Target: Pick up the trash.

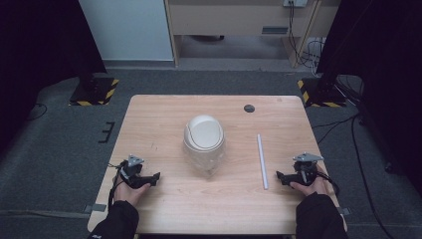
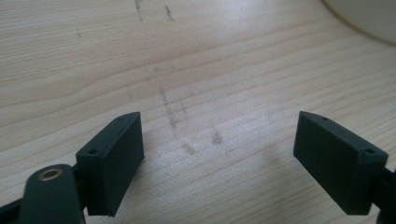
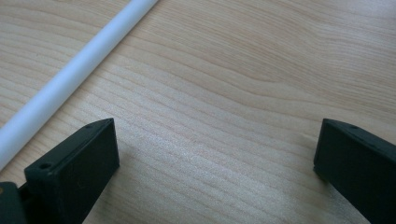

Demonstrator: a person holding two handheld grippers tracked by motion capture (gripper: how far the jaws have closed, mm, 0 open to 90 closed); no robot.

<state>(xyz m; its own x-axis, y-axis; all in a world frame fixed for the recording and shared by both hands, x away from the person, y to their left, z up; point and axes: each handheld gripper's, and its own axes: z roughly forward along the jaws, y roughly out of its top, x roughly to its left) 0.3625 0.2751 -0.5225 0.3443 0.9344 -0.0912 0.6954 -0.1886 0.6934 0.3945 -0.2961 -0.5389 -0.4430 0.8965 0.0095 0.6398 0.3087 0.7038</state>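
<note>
At 7 o'clock on the bench (image 1: 164,209): left gripper (image 1: 149,179), resting low on the wood, hand behind it. Fingers (image 2: 114,161) spread wide in the left gripper view, nothing between them but bare, scuffed wood grain. Pointed toward 3 o'clock, at the bench centre; pale curved edge of the cup (image 2: 369,18) just visible at 1 o'clock of that view, well apart from the fingertips.

At centre: clear plastic cup (image 1: 203,142) with white domed lid (image 1: 203,133), lying tipped, lid facing up and toward 12 o'clock. Untouched by either gripper.

Toward 3 o'clock from the cup: white straw (image 1: 262,160), lying flat, running roughly 12 to 6 o'clock, near the cup but apart from it.

At 5 o'clock: right gripper (image 1: 281,177), also low on the bench, just beside the near end of the straw. Fingers (image 3: 74,172) wide apart in the right gripper view, empty; straw (image 3: 74,70) crossing at 10 o'clock, outside the left finger, not between the two.

Progress, judged: nothing grasped yet. Likely work is cup and straw together; cup not yet righted, straw not yet picked up, straw not in lid. All steps remaining.
</note>
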